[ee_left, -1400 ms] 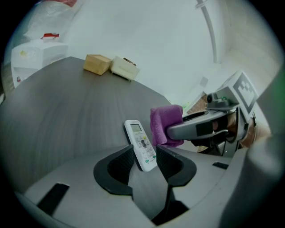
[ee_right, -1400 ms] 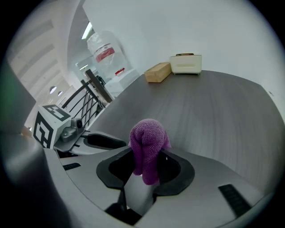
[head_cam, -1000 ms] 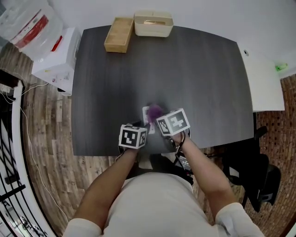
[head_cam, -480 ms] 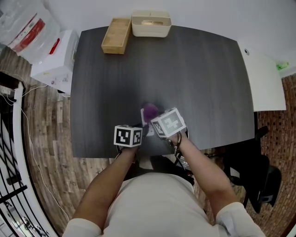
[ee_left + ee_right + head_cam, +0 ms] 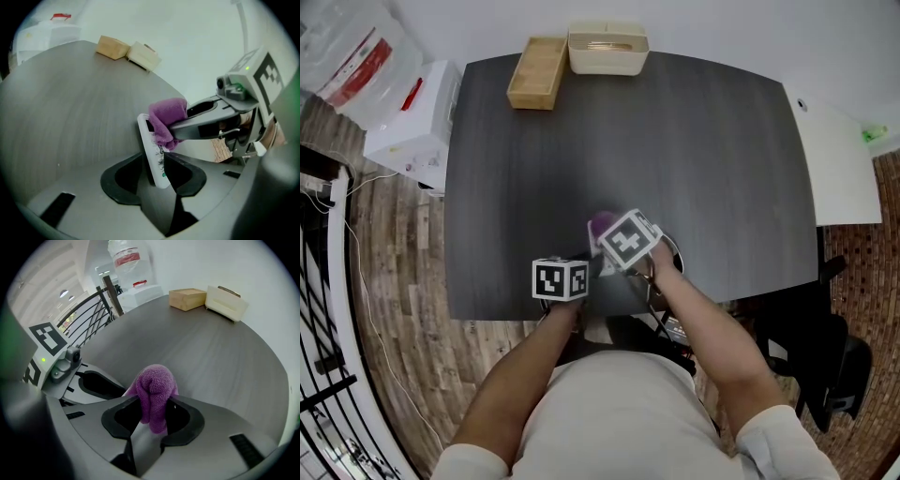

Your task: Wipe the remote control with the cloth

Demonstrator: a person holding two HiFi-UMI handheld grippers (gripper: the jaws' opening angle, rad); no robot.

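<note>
Purple cloth point(image 5: 153, 387), bunched into a wad and pinched in my right claw point(image 5: 154, 405), jaws closed on it. The white remote control point(image 5: 152, 145) stands tilted in my left claw point(image 5: 156, 161), whose jaws clamp its lower end, over the near edge of the table point(image 5: 703, 141). The cloth sits against the remote's far end, on the button face.

What worries me: the left claw has only the bottom end of the remote. A firm push high up could lever it round or pop it out from between the jaws (and this close to the edge it could drop to the floor point(image 5: 403, 281)). The cloth is gripped by one fold, so dragging it over the buttons might tug it loose. And if I tip the right claw too steeply, hard jaw tips rather than cloth would meet the plastic.

Count: one remote, one cloth, two claws, both busy. At the far edge, two containers side by side: one wooden box point(image 5: 538, 70), one cream tray point(image 5: 608, 47). One table.
</note>
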